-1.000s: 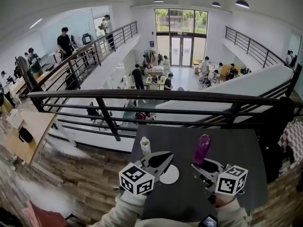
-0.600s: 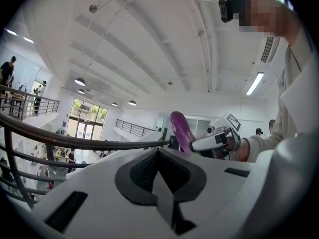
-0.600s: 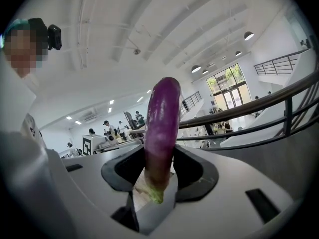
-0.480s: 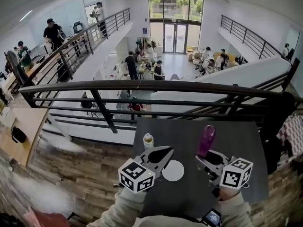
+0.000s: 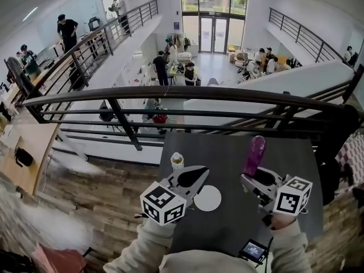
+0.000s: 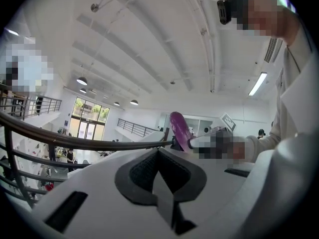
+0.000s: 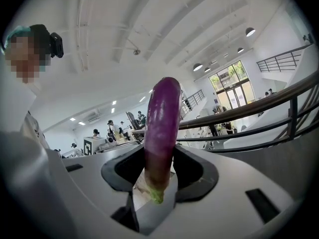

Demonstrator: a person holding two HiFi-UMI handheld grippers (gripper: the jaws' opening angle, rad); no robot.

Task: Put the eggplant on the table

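A purple eggplant (image 5: pixel 254 155) stands upright in my right gripper (image 5: pixel 257 178), which is shut on its lower, green stem end above the right half of the dark table (image 5: pixel 227 226). In the right gripper view the eggplant (image 7: pixel 162 133) rises between the two dark pads of the right gripper (image 7: pixel 159 158). My left gripper (image 5: pixel 193 178) hovers over the table's left half, jaws shut with nothing in them. From the left gripper view its closed tips (image 6: pixel 158 152) point level, and the eggplant (image 6: pixel 179 131) shows beyond them to the right.
A white round disc (image 5: pixel 207 198) lies on the table between the grippers. A small jar (image 5: pixel 177 161) stands near the far left corner. A phone (image 5: pixel 253 249) lies at the near edge. A dark metal railing (image 5: pixel 187 92) runs just beyond the table, above an open hall below.
My right gripper has carried the eggplant a little to the right and farther out over the table. The left gripper has kept shut and shifted only slightly.
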